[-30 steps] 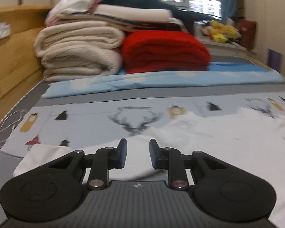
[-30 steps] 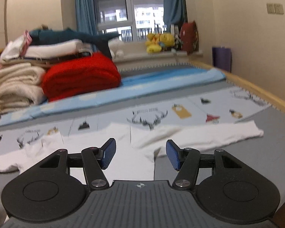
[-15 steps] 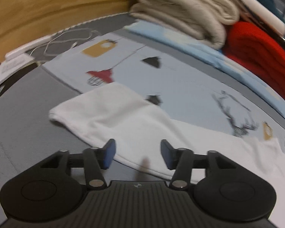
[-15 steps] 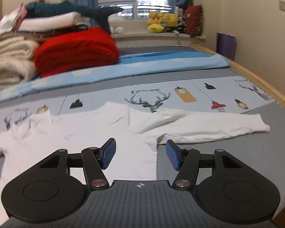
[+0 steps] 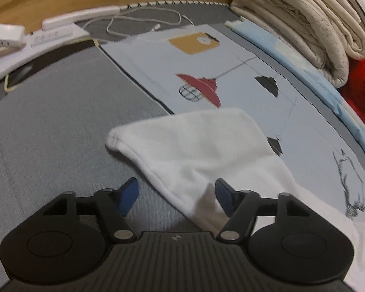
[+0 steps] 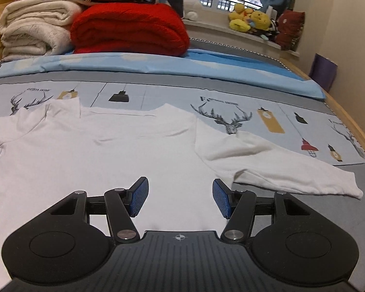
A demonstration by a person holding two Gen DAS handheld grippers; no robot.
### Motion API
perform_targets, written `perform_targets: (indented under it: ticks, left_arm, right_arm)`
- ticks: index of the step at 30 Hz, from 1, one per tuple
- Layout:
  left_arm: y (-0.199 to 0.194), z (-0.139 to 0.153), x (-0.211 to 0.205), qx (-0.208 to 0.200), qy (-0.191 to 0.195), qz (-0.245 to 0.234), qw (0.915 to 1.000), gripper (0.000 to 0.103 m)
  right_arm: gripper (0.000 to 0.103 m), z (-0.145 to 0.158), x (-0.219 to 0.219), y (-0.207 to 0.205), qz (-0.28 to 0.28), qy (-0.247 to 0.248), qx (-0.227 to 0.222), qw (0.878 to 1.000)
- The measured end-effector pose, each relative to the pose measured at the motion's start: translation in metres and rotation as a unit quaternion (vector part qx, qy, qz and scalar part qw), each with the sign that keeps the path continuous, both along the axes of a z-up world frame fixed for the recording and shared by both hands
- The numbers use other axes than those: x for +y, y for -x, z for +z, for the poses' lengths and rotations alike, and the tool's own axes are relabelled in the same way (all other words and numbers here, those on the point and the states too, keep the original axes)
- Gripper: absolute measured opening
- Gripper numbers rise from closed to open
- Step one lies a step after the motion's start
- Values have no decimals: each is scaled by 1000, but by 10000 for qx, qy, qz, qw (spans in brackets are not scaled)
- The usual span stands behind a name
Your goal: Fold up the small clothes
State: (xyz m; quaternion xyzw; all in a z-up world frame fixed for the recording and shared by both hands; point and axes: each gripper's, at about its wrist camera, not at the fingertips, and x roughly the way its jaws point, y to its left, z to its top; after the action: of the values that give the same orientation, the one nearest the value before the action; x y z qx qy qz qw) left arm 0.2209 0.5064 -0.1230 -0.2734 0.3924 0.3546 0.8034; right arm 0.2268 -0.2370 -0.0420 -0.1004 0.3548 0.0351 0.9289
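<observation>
**A:** Where did the white shirt (image 6: 114, 150) lie at that moment?

**B:** Spread flat and face up across the bed (image 6: 279, 90), collar toward the far edge where the red blanket (image 6: 131, 28) and cream blankets (image 6: 34, 29) were stacked. One sleeve (image 6: 292, 170) ran out toward the bed's right edge, the other sleeve (image 5: 189, 146) toward the left edge, its cuff end resting half on the grey cover, half on the printed sheet (image 5: 231, 73).

**A:** And the grippers?

**B:** The left gripper (image 5: 176, 194) was angled down over the left sleeve. Its fingers were spread, having just opened, with the sleeve's lower hem lying between them, but the pads weren't pressing on the cloth. The right gripper (image 6: 180, 197) hovered over the shirt's body near the right armpit, fingers also spread and holding nothing.

**A:** So which step was that?

**B:** By my reading, the very start of the fold: reaching for the sleeves, with no crease made in the shirt.

**A:** What did the next move call for?

**B:** Probably lowering the left fingers until one pad slid under the sleeve's edge, then closing on both layers near the cuff so it could be carried inward over the chest. The right gripper looked too far in from its sleeve; it would likely need to shift toward the right edge first. Thin cloth on a soft bed risked pinching the cover too.
</observation>
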Motion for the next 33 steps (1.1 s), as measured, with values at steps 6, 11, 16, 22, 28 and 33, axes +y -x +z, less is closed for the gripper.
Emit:
perform_targets:
  ticks: [6, 11, 16, 22, 28, 33]
  left_arm:
    - [-9, 19, -12, -29, -259, 275, 9993, 4]
    - [-21, 68, -54, -590, -576, 49, 9966, 4]
    - [-42, 99, -128, -901, -867, -637, 9901, 4]
    - [-63, 110, -235, -1010, -867, -1745, 9756, 4]
    - [-76, 109, -344, -1535, 354, -3171, 9352, 5]
    - [-78, 106, -388, -1576, 730, -3803, 9084, 34]
  right_arm:
    - [58, 0, 16, 2, 339, 111, -164, 9992]
    - [47, 19, 42, -5, 597, -298, -319, 9973]
    - [30, 36, 90, -32, 900, -654, -567, 9922]
    - [25, 16, 122, -48, 1034, -816, -489, 9901]
    - [24, -1, 116, -56, 543, -833, 17, 9950]
    - [24, -11, 83, -59, -278, -1165, 441, 9918]
